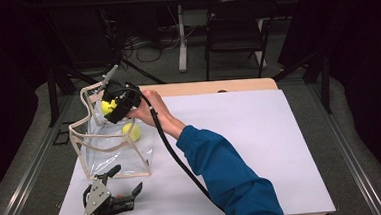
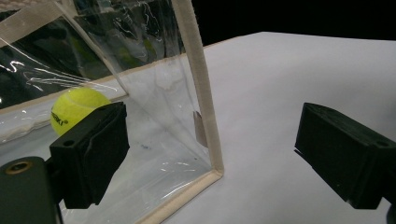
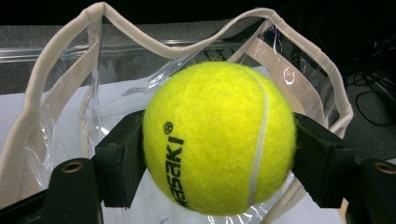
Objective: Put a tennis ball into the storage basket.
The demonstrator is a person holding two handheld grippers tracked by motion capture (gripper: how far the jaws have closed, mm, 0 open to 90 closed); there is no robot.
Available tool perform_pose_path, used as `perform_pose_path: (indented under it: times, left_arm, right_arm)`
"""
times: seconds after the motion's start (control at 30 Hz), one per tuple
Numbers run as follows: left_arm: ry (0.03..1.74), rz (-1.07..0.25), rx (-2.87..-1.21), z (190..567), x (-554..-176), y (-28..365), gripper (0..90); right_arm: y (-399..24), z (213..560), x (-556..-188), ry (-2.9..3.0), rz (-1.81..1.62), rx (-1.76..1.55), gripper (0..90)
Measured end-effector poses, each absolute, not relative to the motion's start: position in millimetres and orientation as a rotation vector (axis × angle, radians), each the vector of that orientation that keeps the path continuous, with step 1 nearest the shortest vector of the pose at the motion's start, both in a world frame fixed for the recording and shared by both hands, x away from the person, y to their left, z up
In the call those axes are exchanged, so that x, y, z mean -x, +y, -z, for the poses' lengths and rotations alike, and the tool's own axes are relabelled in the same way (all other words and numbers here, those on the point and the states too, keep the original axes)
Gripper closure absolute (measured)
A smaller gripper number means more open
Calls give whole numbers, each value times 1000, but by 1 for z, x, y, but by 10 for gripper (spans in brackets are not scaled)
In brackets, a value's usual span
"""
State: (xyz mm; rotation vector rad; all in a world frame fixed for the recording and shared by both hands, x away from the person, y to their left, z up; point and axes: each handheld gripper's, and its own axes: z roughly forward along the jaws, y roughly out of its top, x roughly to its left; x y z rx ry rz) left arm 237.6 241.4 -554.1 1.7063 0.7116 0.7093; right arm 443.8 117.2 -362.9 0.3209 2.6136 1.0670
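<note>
The right tongs (image 1: 109, 106) pinch a yellow tennis ball (image 3: 219, 137) between their two black jaws, one jaw pressed to each side of it. They hang at the open top of a clear plastic bag (image 1: 112, 150) with cream cloth edging, and the bag's wavy rim (image 3: 187, 46) curves just beyond the held ball. The right hand (image 1: 146, 110) grips them from behind, a blue sleeve (image 1: 227, 175) and a black cable (image 1: 173, 151) trailing back toward the near edge of the white tabletop (image 1: 261, 143).

A second tennis ball (image 2: 77, 109) lies inside the bag, low down, below and just beside the right tongs.

The left tongs (image 1: 126, 187) rest near the front of the bag, jaws spread wide with nothing between them. From their own camera the bag's near upright corner seam (image 2: 203, 93) stands ahead between the jaws, and the second ball sits behind the clear wall, just past the left-hand jaw.
</note>
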Motion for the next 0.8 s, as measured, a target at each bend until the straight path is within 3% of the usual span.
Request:
perform_pose_path:
  times: [0.7, 0.8]
  left_arm:
    - [713, -702, -1695, 554, -238, 242, 94]
    - [715, -700, -1697, 554, -238, 242, 94]
  right_arm:
    - [134, 369, -444, 2624, -946, -307, 251]
    - [136, 373, -447, 2628, -936, -340, 190]
